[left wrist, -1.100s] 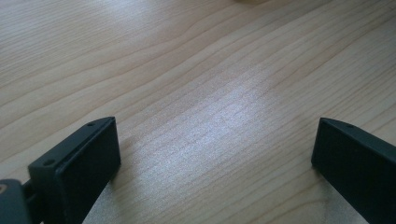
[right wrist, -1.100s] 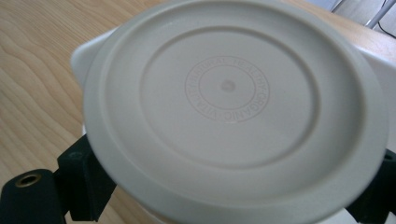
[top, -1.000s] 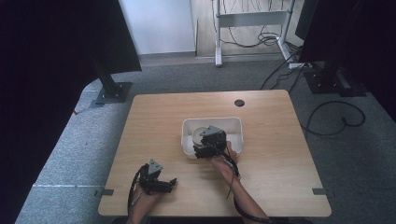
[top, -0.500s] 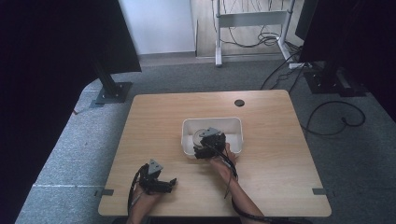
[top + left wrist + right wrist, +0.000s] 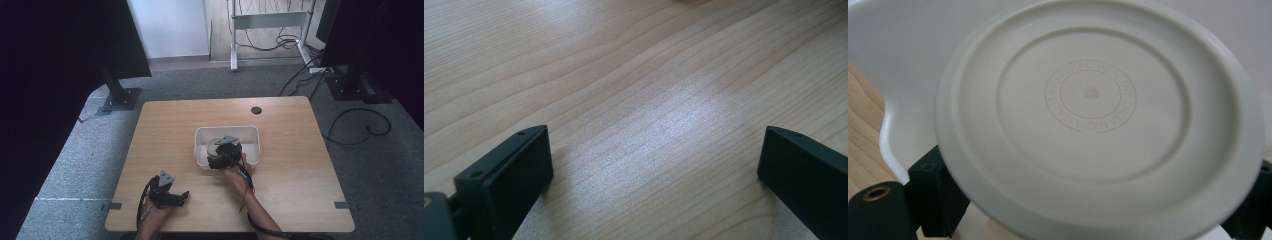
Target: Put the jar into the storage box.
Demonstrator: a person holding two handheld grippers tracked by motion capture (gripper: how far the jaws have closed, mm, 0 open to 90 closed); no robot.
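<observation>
Landmark is the white bin (image 5: 227, 132), an oblong tub sitting around the middle of the wooden table (image 5: 165, 125).

Left of the bin and nearer the person's edge of the table: the left gripper (image 5: 183, 196), held low in the left hand (image 5: 154, 215), grey three-cornered plate on top, black cable looping back along the forearm. It is well apart from the bin, jaws pointing sideways toward the bin's side of the table. In the left gripper view the two black jaws stand wide apart with bare wood grain between them, nothing held; a pale patch of glare lies on the wood there.

At the bin: the right gripper (image 5: 215, 159) hangs over the bin's near-left part, right hand (image 5: 239, 172) just behind the bin's near wall, cable trailing down the forearm. In the right gripper view a round off-white lid (image 5: 1098, 107) sits right in front of the camera, flat face toward it, concentric rings and faint embossed circular lettering at its centre; lettering too soft to read. A black jaw shows at each side of its lower rim, so the claw is closed on the lid's edges. Behind the lid is the bin's white inside wall (image 5: 893, 55) and a strip of table at the left. In the high view the lid is a pale round shape (image 5: 216, 146) inside the bin, under the gripper.

Right of the bin: bare tabletop, and a small dark round hole (image 5: 256, 110) in the table beyond the bin's far right corner.
</observation>
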